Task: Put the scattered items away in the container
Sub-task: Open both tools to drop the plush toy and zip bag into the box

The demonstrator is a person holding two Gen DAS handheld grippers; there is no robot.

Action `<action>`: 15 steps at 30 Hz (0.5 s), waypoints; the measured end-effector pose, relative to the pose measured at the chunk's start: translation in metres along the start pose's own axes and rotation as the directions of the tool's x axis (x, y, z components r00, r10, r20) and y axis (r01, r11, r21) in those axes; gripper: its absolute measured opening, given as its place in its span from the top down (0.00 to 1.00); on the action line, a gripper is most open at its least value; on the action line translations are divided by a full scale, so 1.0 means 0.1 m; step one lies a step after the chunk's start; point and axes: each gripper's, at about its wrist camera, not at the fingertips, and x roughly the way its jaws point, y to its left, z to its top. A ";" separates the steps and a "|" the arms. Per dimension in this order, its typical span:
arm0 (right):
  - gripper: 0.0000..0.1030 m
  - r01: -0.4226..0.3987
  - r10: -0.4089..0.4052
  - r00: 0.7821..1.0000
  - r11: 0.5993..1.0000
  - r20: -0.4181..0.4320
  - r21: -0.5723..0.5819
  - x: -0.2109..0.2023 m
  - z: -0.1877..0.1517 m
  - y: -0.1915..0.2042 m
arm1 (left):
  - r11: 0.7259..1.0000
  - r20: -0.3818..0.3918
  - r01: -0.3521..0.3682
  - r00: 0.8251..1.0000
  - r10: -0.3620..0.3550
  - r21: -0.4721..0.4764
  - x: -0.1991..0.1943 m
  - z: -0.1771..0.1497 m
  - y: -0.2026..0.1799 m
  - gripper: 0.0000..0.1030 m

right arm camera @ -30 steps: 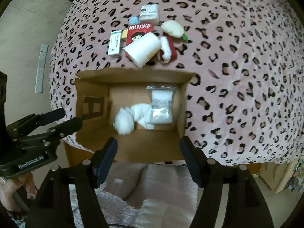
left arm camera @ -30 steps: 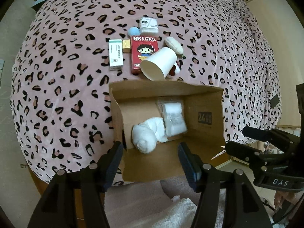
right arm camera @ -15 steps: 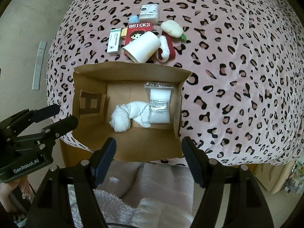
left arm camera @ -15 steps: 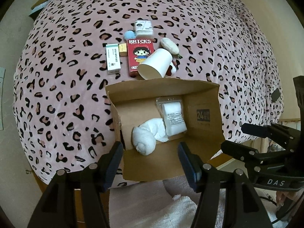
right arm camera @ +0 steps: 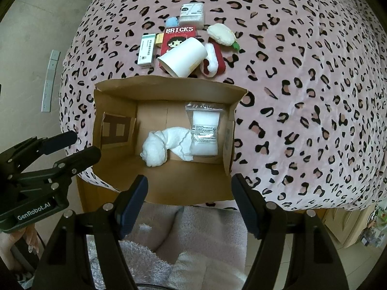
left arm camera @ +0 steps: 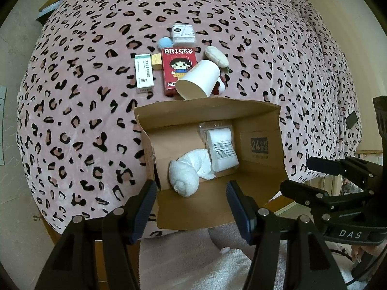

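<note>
An open cardboard box [left arm camera: 208, 104] [right arm camera: 169, 84] stands on the near part of the bed. It holds a rolled white towel [left arm camera: 186, 176] [right arm camera: 164, 145] and a clear bag with a white pad [left arm camera: 221, 148] [right arm camera: 205, 133]. Behind it lie a tipped paper cup [left arm camera: 198, 79] [right arm camera: 183, 56], a red BRICKS box [left arm camera: 177, 65], a green-and-white carton [left arm camera: 144, 72], a red-and-white sock [right arm camera: 214, 60] and a beige plush [right arm camera: 221, 33]. My left gripper [left arm camera: 191, 200] and right gripper [right arm camera: 188, 191] both hover open over the box's near wall, holding nothing.
A leopard-print blanket [left arm camera: 72, 120] covers the bed. Further back lie a white pack [left arm camera: 183, 33], a blue pompom [left arm camera: 165, 42] and a small yellow block [left arm camera: 156, 61]. The person's fluffy pink clothing [right arm camera: 193, 241] is below the grippers. Floor lies at the left.
</note>
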 end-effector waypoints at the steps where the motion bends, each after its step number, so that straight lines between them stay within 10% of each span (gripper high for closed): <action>1: 0.30 0.000 0.000 1.000 1.000 0.001 0.001 0.00 0.00 0.00 | 1.000 0.000 0.000 1.000 0.000 0.000 0.00 0.00 0.00 0.40; 15: 0.30 0.000 0.000 1.000 0.999 0.008 0.046 0.00 0.01 0.00 | 1.000 -0.004 0.007 1.000 -0.007 0.002 0.03 -0.01 -0.01 0.40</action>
